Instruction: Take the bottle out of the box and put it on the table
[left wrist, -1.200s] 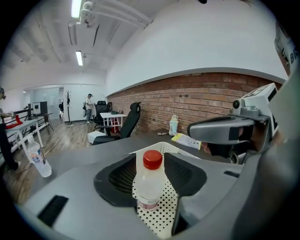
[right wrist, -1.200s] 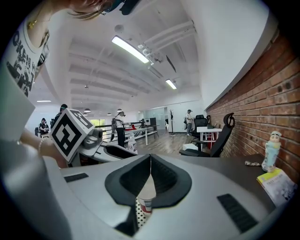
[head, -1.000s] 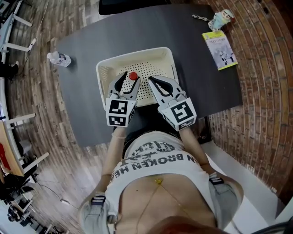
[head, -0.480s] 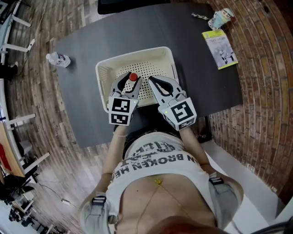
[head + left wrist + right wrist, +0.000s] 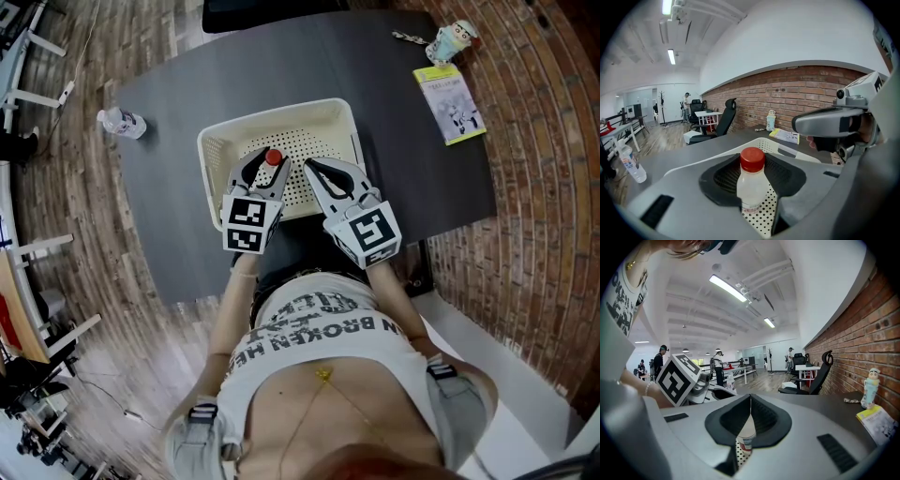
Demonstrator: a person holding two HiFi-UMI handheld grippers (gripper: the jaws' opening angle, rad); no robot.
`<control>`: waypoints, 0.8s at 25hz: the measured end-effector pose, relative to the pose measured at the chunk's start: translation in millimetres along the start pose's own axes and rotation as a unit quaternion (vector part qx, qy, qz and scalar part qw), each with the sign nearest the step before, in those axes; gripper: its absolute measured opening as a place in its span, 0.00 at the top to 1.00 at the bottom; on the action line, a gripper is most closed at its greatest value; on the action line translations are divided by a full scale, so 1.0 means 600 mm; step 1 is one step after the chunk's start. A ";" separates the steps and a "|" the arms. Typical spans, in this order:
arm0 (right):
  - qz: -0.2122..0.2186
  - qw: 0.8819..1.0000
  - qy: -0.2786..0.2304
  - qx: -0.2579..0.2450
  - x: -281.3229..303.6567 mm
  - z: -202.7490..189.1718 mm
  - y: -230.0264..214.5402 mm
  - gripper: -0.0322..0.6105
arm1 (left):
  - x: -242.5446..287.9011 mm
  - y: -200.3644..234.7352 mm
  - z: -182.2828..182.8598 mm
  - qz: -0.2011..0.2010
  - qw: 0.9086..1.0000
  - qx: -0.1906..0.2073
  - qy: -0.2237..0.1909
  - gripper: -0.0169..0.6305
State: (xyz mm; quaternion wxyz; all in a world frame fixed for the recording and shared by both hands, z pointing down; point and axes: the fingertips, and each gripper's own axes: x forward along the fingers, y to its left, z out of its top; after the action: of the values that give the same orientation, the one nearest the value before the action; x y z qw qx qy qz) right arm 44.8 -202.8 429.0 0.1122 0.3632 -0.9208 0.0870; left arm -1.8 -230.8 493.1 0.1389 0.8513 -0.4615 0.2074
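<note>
A small clear bottle with a red cap stands upright in the white perforated basket on the dark table. My left gripper reaches into the basket. Its jaws have just been closing, and its dark pads now lie against both sides of the bottle, which still rests on the basket floor. My right gripper hovers just to the right over the basket's near part, jaws shut with nothing in them. Through the hollow of its pads part of the bottle shows.
A second clear bottle lies at the table's far left edge. A yellow booklet and a small figurine sit at the far right. A dark chair stands behind the table. My body is against the near edge.
The left gripper's jaws have drawn in around the red-capped bottle. The right gripper and the basket have stayed where they were.
</note>
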 end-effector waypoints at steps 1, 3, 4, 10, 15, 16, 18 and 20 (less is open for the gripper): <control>0.000 1.000 0.000 0.001 0.000 0.000 0.001 0.94 | 0.001 0.001 -0.001 -0.001 1.000 0.000 0.000 0.73; 0.000 1.000 -0.001 0.000 -0.001 0.002 0.001 0.94 | 0.000 0.002 -0.001 -0.001 1.000 -0.001 0.001 0.73; 0.000 1.000 -0.001 -0.001 -0.002 0.003 0.002 0.94 | 0.000 0.003 0.000 -0.001 1.000 -0.001 0.000 0.73; -0.002 1.000 -0.003 -0.003 -0.007 0.003 0.004 0.94 | -0.001 0.001 0.002 -0.001 1.000 0.000 -0.003 0.73; -0.003 1.000 -0.005 -0.004 -0.011 0.004 0.005 0.94 | -0.001 0.002 0.000 -0.003 1.000 -0.002 -0.005 0.73; -0.003 1.000 -0.006 -0.005 -0.013 0.004 0.005 0.94 | -0.001 0.001 0.001 -0.004 1.000 -0.002 -0.006 0.73; -0.003 1.000 -0.007 -0.006 -0.016 0.006 0.006 0.94 | 0.000 0.000 0.002 -0.004 1.000 -0.002 -0.005 0.73; -0.003 1.000 -0.010 -0.008 -0.019 0.009 0.008 0.94 | -0.002 -0.003 0.005 -0.003 1.000 -0.002 -0.006 0.73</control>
State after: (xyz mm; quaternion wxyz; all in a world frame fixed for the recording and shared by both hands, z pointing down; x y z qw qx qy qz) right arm 49.0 -193.4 420.3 0.1064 0.3657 -0.9215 0.0760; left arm -0.3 -230.5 489.8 0.1384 0.8536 -0.4604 0.2005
